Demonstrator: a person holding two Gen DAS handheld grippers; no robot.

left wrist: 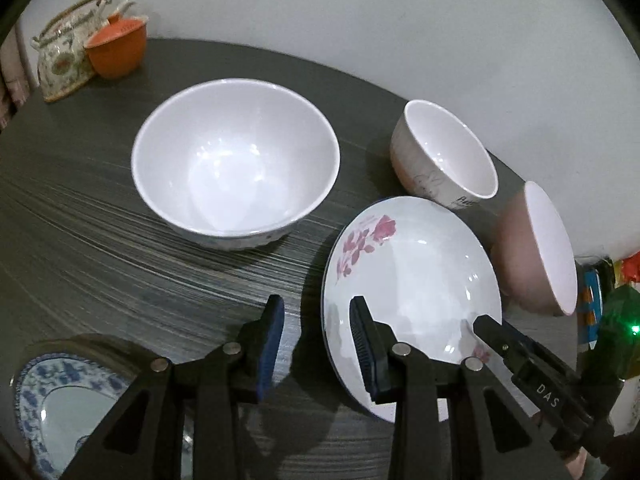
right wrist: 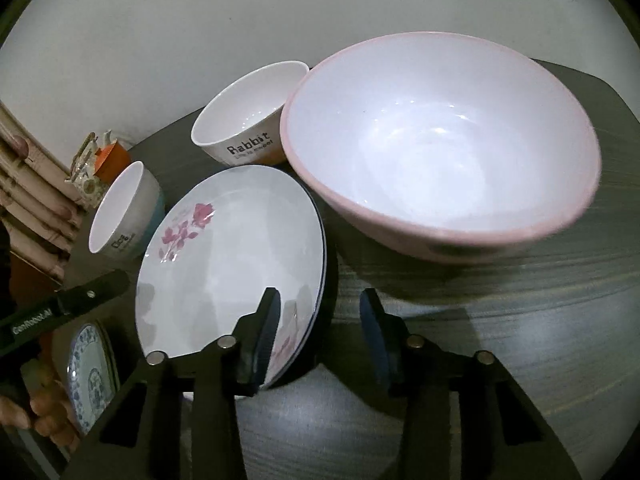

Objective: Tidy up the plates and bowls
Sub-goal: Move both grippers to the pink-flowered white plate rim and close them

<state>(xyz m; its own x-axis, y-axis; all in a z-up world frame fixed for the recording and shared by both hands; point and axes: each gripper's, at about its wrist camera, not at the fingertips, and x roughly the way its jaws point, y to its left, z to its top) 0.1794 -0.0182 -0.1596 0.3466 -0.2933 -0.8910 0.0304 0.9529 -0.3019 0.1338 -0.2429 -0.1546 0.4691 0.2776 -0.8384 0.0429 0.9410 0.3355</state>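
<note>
A white plate with pink roses (left wrist: 412, 280) lies on the dark table, on top of a blue-rimmed plate (right wrist: 322, 280). My left gripper (left wrist: 318, 320) is open and straddles the rose plate's left rim, one finger over the plate and one off it, with a gap on both sides. Across the plate (right wrist: 232, 264), my right gripper (right wrist: 320, 308) is open and straddles the opposite rim the same way. A large pink bowl (right wrist: 440, 152) stands right of the plates, and a small "Rabbit" bowl (right wrist: 248, 120) behind them. A big white bowl (left wrist: 236, 160) stands to the left.
A blue-and-white patterned plate (left wrist: 60, 400) lies at the near left of the table (left wrist: 120, 260). An orange cup (left wrist: 116, 48) and a patterned teapot (left wrist: 64, 60) stand at the far left corner by the white wall. A hand (right wrist: 40, 412) holds the left gripper's handle.
</note>
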